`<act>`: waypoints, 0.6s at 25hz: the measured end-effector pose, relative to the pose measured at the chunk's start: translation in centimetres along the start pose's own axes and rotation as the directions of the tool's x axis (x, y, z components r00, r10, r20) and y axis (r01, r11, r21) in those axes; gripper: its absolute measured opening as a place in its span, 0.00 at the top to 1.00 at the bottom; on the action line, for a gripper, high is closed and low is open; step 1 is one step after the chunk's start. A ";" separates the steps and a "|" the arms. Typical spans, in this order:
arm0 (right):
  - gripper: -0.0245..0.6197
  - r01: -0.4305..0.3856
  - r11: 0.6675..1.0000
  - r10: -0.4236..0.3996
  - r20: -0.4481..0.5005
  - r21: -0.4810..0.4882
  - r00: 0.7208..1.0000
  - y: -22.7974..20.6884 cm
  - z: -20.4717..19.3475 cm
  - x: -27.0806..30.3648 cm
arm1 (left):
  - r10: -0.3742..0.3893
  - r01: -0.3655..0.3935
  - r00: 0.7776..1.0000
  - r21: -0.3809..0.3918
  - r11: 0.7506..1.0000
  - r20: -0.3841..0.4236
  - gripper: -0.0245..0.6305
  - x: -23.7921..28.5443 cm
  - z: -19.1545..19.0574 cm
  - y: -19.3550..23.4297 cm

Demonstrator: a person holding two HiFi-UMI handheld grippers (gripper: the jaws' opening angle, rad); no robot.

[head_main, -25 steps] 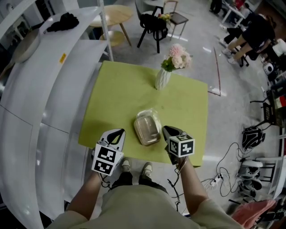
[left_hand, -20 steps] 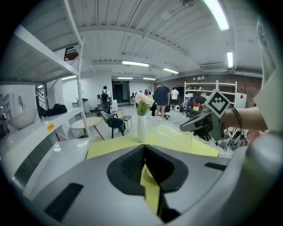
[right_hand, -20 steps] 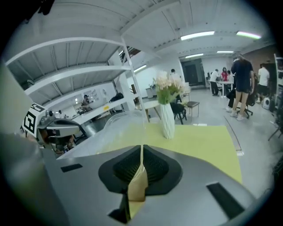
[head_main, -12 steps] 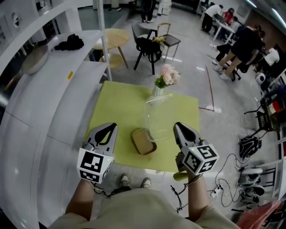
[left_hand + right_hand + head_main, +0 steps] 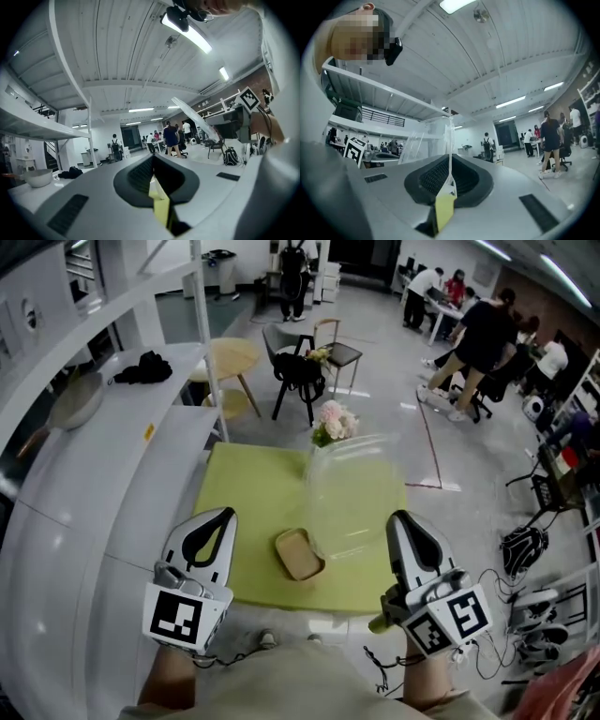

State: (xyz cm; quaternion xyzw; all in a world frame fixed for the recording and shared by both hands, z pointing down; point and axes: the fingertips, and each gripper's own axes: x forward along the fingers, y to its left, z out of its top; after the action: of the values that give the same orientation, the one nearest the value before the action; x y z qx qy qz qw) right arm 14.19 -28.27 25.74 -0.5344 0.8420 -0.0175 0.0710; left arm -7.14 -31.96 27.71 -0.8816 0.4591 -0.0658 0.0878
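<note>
A clear plastic lid [image 5: 352, 488] hangs in the air above the yellow-green table [image 5: 244, 512]. My right gripper [image 5: 405, 519] is shut on its thin edge, and the lid [image 5: 429, 138] rises straight out of the closed jaws of the right gripper [image 5: 450, 161]. Its shallow base tray [image 5: 300, 554], with a brownish inside, lies on the table near the front edge between the two grippers. My left gripper [image 5: 217, 517] is held up to the tray's left, apart from it. In the left gripper view the left gripper [image 5: 152, 161] is shut with nothing in it, and the lid [image 5: 197, 119] shows at upper right.
A white vase of pink flowers [image 5: 333, 423] stands at the table's far edge. White curved shelving [image 5: 94, 456] runs along the left, bearing a bowl [image 5: 75, 399] and black cloth [image 5: 142, 367]. Beyond are a round wooden table [image 5: 234, 357], a chair [image 5: 300, 371] and several people.
The lid has come off the tray and risen with my right gripper. Both grippers have lifted and tilted up, so their cameras now face the ceiling, not the table.
</note>
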 end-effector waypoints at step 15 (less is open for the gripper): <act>0.92 0.104 0.995 -0.104 0.019 0.003 0.994 -0.9 -0.7 -4.1 | -0.079 0.079 0.997 -0.008 0.997 0.001 0.95 -0.6 -0.7 -3.4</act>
State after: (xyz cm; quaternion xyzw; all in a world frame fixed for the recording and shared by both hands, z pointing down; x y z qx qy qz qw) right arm 16.56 -24.99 26.94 -0.5777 0.8123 -0.0168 0.0785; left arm -4.89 -29.59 29.09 -0.8994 0.4243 -0.0668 0.0817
